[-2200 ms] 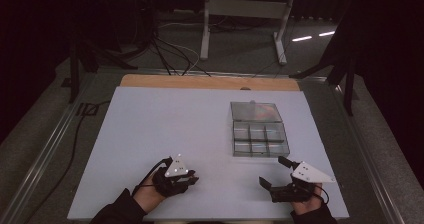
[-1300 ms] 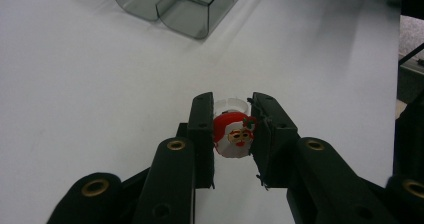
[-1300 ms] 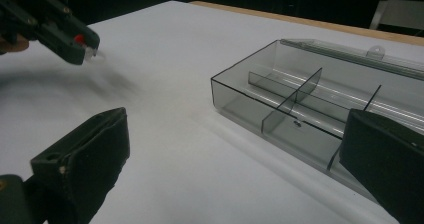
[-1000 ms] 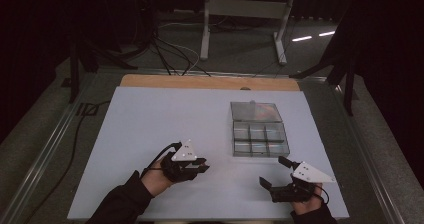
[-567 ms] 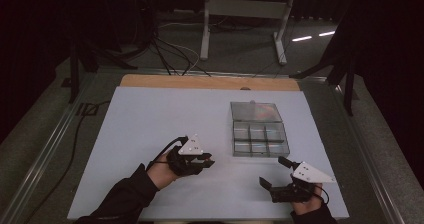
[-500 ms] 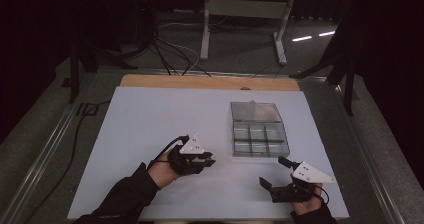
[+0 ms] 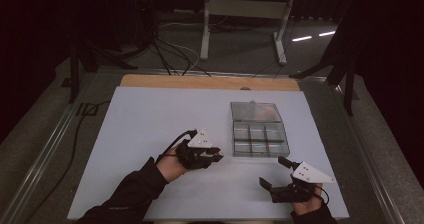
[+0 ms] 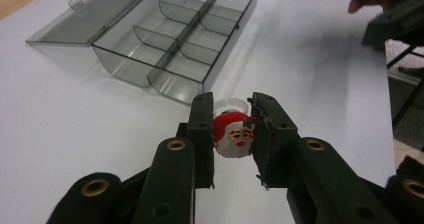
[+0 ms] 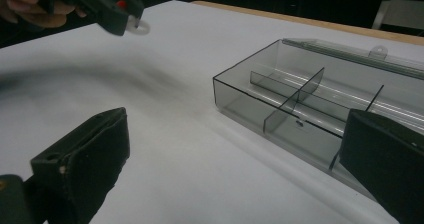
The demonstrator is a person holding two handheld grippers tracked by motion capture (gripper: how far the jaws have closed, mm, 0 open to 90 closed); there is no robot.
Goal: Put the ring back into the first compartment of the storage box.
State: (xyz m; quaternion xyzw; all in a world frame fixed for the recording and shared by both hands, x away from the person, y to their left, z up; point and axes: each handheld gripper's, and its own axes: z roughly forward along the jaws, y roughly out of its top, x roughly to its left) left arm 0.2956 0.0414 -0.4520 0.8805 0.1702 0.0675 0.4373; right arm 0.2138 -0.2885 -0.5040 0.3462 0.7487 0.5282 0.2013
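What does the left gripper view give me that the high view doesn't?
Left gripper view alone: the Santa ring clamped between the left gripper jaws, face readable, white band behind. High view alone: the whole white table, both forearms, the right gripper with jaws apart. Both: the open, empty compartment box, its lid laid flat, just ahead of the left gripper.

No text, label, brand, number or sign can be read anywhere. The small red-and-white plastic Santa-face ring [image 8: 234, 134] carries a printed face and no lettering. The clear grey plastic compartment box [image 7: 260, 139] just beyond the ring, and its open lid, are unmarked.
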